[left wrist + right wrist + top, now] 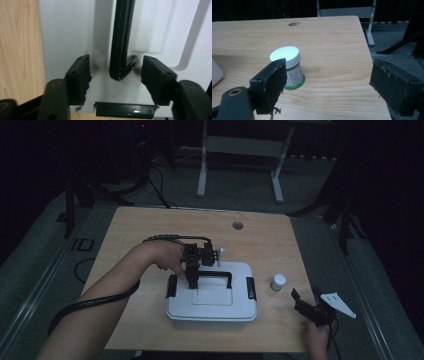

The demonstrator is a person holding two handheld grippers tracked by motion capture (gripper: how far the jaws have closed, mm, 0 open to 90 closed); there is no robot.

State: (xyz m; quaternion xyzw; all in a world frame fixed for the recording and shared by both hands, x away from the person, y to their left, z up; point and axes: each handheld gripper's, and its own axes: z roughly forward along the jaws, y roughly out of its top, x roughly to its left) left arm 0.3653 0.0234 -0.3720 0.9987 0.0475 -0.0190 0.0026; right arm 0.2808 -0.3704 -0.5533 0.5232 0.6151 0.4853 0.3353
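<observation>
the left claw point(116, 72) sits spread around the black handle point(122, 42) of the white box point(212, 295), pads not touching it. the right claw point(328, 87) hangs spread over the table point(332, 45) near a small jar point(289, 67).

The high view looks forward and down from above the person's side, taking in the whole table point(150, 225) from some way off. The left gripper view sits very close, facing straight down along its fingers point(77, 77) onto the white box point(67, 30) and its black handle point(122, 37), which the high view shares. The right gripper view looks low across the table at the small jar point(289, 67), also seen from above.
</observation>
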